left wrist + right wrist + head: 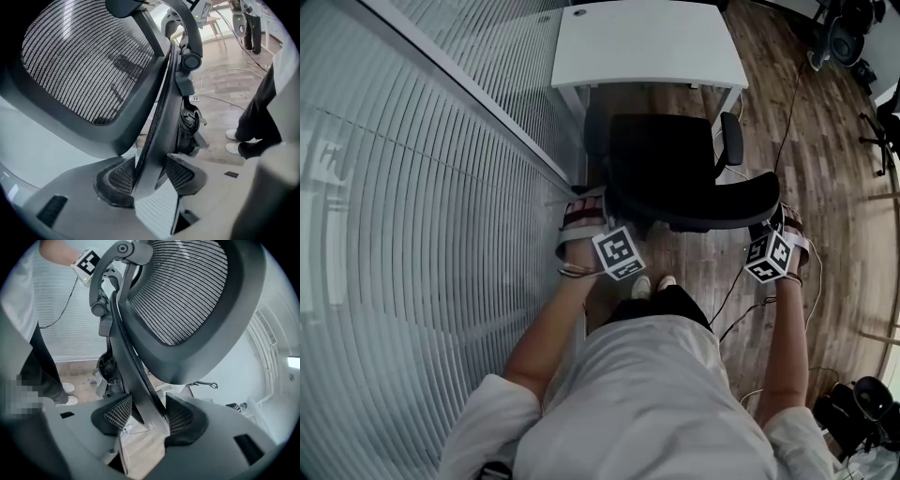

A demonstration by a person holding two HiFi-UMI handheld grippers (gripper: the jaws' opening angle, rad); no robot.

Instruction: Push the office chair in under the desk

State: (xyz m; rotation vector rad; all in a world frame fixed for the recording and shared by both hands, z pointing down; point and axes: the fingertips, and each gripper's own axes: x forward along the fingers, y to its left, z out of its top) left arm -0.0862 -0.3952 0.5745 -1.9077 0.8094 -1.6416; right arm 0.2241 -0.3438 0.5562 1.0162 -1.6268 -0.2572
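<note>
A black office chair (661, 155) stands just in front of the white desk (647, 42), its mesh backrest (712, 202) towards me. My left gripper (598, 214) is at the backrest's left edge and my right gripper (773, 227) at its right edge. In the left gripper view, the left gripper (149, 176) is shut on the backrest rim (157, 117), which runs between its pads. In the right gripper view, the right gripper (149, 416) grips the rim (136, 366) on the other side the same way.
A wall of slatted blinds (412, 187) runs close along the left. Cables (741, 291) trail over the wooden floor by my shoes (652, 284). Other chair bases (844, 37) stand at the far right, and dark equipment (853, 412) lies at the lower right.
</note>
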